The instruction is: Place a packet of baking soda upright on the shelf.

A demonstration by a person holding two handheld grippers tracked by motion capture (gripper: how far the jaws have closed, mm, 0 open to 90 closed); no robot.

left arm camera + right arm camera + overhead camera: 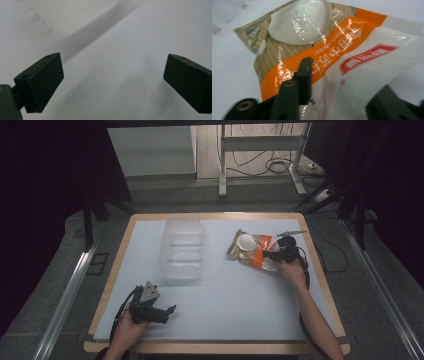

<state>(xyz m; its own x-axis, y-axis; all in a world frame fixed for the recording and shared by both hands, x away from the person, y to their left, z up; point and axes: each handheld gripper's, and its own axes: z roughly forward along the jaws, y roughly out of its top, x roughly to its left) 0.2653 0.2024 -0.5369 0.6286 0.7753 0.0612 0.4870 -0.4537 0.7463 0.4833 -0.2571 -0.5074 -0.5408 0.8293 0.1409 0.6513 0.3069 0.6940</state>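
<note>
The surface (220, 315) is a wooden table covered almost to its edges by a white sheet, with a thin rim of bare wood around it. Grey floor surrounds it; dark curtains close in on both sides, a metal rail (65, 300) runs along the floor to the left and another to the right. Beyond the far edge stand a white metal frame (260, 150) and loose cables (280, 167) on the floor.

The left gripper (169, 311) sits low over the near left part of the surface, held in the person's left hand (127, 327), the grey plate on top. Its jaws stand wide apart with nothing between them; in the left gripper view only white sheet lies between the two black pads (41, 82). Ahead of it and a little to its side stands a clear tub (183, 250), well apart from the jaws.

The right gripper (267, 254) is at the far right of the surface, held in the right hand (292, 270). Its jaws are closed down on the near end of a bag (250, 249), a glossy packet with an orange band, a brown striped part and a pale round lump inside. In the right gripper view the bag (332, 50) runs forward from the jaws, one pad (305, 75) lying over the orange band; the other jaw is blurred under the film, so the grip looks firm but I cannot be sure how tight. The bag's far end rests on the sheet.
</note>
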